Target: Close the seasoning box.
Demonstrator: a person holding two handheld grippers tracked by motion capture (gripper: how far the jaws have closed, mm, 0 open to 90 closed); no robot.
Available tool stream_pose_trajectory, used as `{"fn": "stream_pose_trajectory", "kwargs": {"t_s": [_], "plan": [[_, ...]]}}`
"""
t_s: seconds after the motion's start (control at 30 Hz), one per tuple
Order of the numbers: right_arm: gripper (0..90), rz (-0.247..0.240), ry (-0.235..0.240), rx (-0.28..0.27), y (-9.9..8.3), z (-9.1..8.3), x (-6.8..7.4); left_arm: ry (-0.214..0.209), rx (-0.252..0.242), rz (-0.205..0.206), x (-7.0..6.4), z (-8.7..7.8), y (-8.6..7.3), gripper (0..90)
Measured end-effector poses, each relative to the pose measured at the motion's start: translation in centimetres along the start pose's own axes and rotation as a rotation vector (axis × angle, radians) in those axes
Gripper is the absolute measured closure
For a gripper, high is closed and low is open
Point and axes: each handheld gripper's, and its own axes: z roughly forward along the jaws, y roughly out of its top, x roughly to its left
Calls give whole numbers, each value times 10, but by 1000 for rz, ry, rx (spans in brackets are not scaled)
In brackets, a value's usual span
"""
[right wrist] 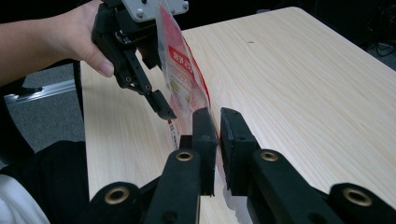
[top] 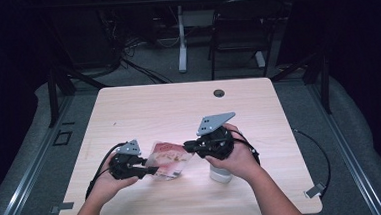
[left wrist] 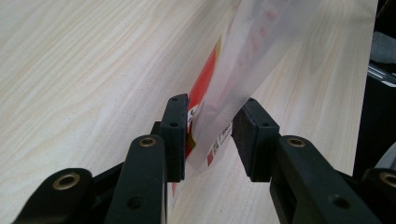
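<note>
Overhead lighting falls evenly on the table (top: 143, 105); the room around it sits in deep shadow, near black at the high view's corners. A soft glare patch shows on the wood near the front edge. Shadows beneath the hands are faint and diffuse. The high view is low in resolution and slightly soft throughout. In the left gripper view the translucent pouch (left wrist: 261, 51) washes out pale and blurred at the top, while the jaws are sharp. The right gripper view is crisp nearby, dim towards the far corners.
</note>
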Motion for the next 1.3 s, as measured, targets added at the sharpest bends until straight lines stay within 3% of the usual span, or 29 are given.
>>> {"fn": "stream_pose_trajectory", "kwargs": {"t_s": [0.23, 0.63, 0.9, 1.3], "plan": [[839, 24, 19, -16, 0, 2, -3, 8, -1, 17, -3, -8, 3, 666], [838, 15, 40, -23, 6, 10, 1, 22, -70, 3, -3, -24, 6, 645], [791, 7, 50, -15, 11, 16, 5, 39, -51, 35, -5, -29, 5, 767], [701, 34, 48, -93, 19, 9, 9, 30, -46, 2, 2, -32, -6, 758]]}}
